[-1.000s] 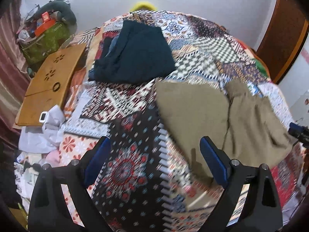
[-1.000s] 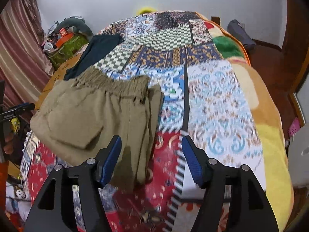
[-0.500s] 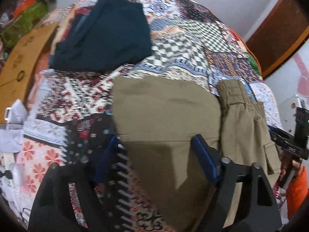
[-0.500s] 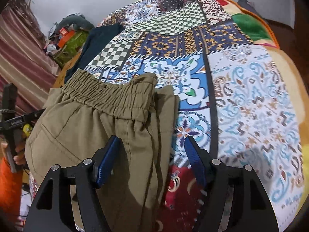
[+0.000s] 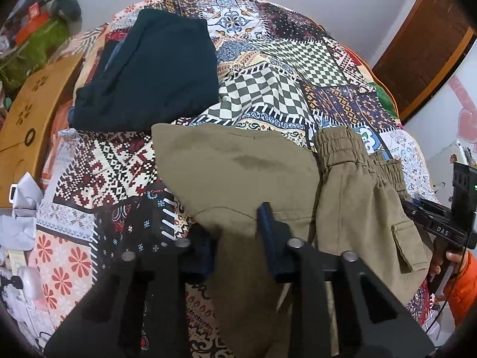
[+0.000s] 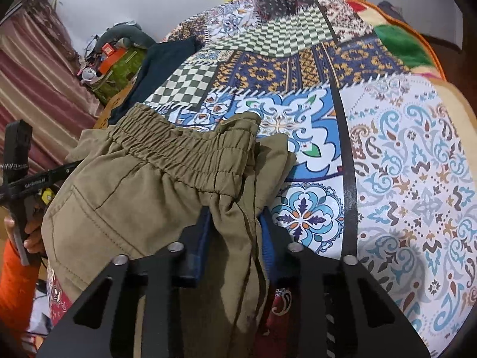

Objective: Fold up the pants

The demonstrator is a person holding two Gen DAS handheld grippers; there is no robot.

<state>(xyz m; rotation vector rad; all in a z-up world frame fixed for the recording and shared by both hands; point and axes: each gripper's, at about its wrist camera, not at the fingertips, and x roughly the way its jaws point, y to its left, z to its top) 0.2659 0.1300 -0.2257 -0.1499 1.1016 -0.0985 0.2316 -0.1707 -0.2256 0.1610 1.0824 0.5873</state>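
Khaki pants lie folded lengthwise on the patchwork bedspread, elastic waistband to the right. My left gripper has its jaws closing on the near leg end, with the cloth bunched and pinched between the blue pads. In the right wrist view the pants show their gathered waistband. The right gripper is closing on the folded edge just below it, fabric squeezed between its pads. A hand in an orange sleeve holds the other gripper's handle at the left.
A folded dark navy garment lies further back on the bed. A wooden lap table and white bags sit left of the bed. Clutter with a green bag stands by the striped curtain. A wooden door is at right.
Both grippers came down and forward onto the khaki pants. Their jaws went from wide apart to narrow, now pinching the cloth, which has bunched up between the pads.
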